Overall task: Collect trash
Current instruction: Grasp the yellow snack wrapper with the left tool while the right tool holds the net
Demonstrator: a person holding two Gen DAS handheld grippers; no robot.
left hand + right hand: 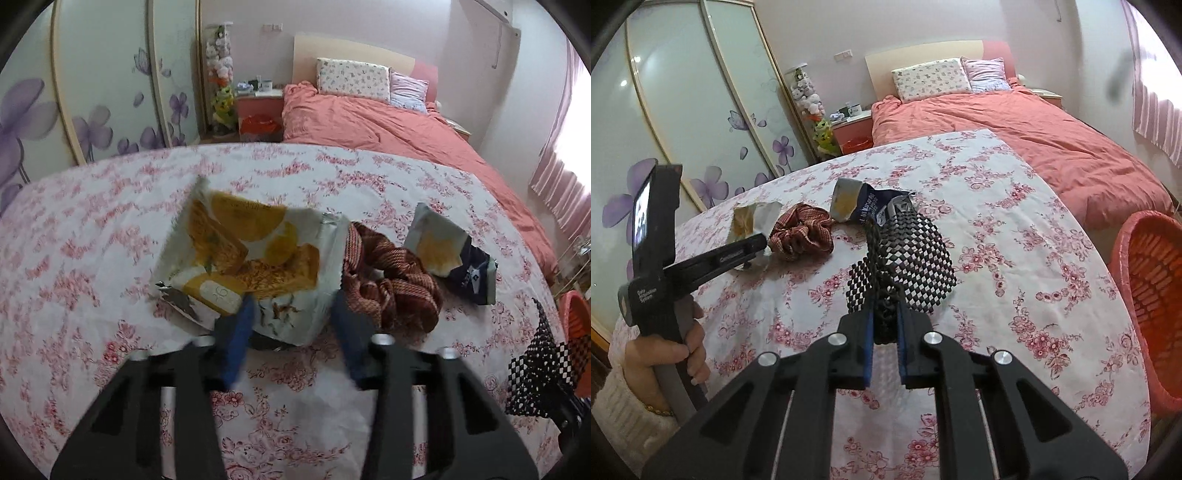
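Note:
A large yellow-and-white snack wrapper (243,254) lies on the floral tablecloth (92,258). My left gripper (291,314) is open, its blue fingers (238,339) straddling the wrapper's near edge. A smaller white, yellow and dark blue wrapper (450,254) lies to the right; it also shows in the right wrist view (860,203). My right gripper (885,332) is shut on a black mesh net (908,258) and holds it over the table. The large wrapper (753,218) shows beyond the left gripper's body (713,258).
A red-brown scrunchie (388,280) lies between the two wrappers, seen too in the right wrist view (801,232). An orange-red basket (1152,317) stands off the table's right edge. A bed with a coral cover (1015,133) lies beyond the table.

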